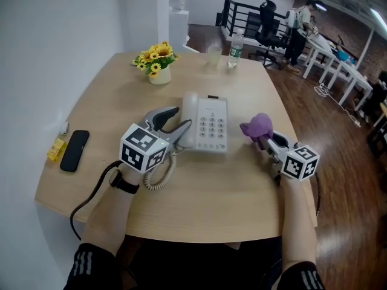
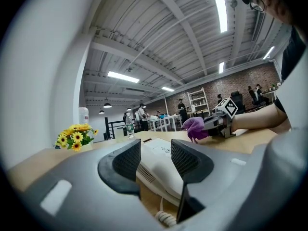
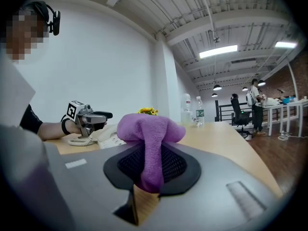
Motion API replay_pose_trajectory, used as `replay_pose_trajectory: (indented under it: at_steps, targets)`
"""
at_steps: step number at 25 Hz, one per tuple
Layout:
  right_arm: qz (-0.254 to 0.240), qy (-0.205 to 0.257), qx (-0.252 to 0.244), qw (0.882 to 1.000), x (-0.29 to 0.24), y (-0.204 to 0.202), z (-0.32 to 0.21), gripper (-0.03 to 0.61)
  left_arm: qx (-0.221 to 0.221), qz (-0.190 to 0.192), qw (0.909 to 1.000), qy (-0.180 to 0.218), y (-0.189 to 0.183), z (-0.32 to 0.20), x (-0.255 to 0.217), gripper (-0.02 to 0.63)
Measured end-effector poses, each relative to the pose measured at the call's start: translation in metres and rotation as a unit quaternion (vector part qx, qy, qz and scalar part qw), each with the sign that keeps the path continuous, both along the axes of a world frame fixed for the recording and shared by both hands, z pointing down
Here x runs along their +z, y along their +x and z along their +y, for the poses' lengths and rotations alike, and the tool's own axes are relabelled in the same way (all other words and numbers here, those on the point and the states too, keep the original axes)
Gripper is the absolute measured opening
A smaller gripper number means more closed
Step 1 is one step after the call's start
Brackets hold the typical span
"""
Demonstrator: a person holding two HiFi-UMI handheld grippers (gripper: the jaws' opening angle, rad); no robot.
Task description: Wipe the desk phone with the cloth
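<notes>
Purple cloth (image 1: 258, 125), white desk phone (image 1: 205, 124), pale wood-grain table (image 1: 242, 192). Black-and-white square markers pattern the cubes on the grey left gripper (image 1: 183, 116) and right gripper (image 1: 263, 141). The sunflowers (image 1: 155, 57) are yellow with green leaves in a cream pot (image 1: 159, 75).

Purple cloth (image 3: 150, 143) pinched between fingers (image 3: 180, 170)

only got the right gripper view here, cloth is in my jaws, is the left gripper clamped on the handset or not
Observer: No, the left gripper's jaws stand apart, the handset lying between them.
Operator: is my cloth on the phone yet
Observer: Not yet; from above the cloth sits just right of the desk phone, a gap between.
Operator: anything lying far left
Observer: A black flat device beside a small yellow item, near the desk's edge.
</notes>
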State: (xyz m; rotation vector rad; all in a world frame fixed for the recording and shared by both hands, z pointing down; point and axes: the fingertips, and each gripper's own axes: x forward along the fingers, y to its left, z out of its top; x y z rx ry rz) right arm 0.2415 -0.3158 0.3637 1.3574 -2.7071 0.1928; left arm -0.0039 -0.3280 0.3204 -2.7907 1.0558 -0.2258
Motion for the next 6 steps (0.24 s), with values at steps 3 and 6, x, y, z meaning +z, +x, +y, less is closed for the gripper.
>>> replay_pose_trajectory:
  at_steps: [3,6]
  targets:
    - [-0.001,0.002,-0.004,1.000,0.0003,-0.0002,-0.0005,0.074,0.000,-0.001,1.0000,-0.001,0.0004,0.0012,0.0007,0.192]
    - [-0.002,0.001,-0.006,1.000,0.0011,0.0003,-0.0001,0.074,0.003,-0.003,1.0000,-0.003,0.0026,0.0022,0.0023,0.192]
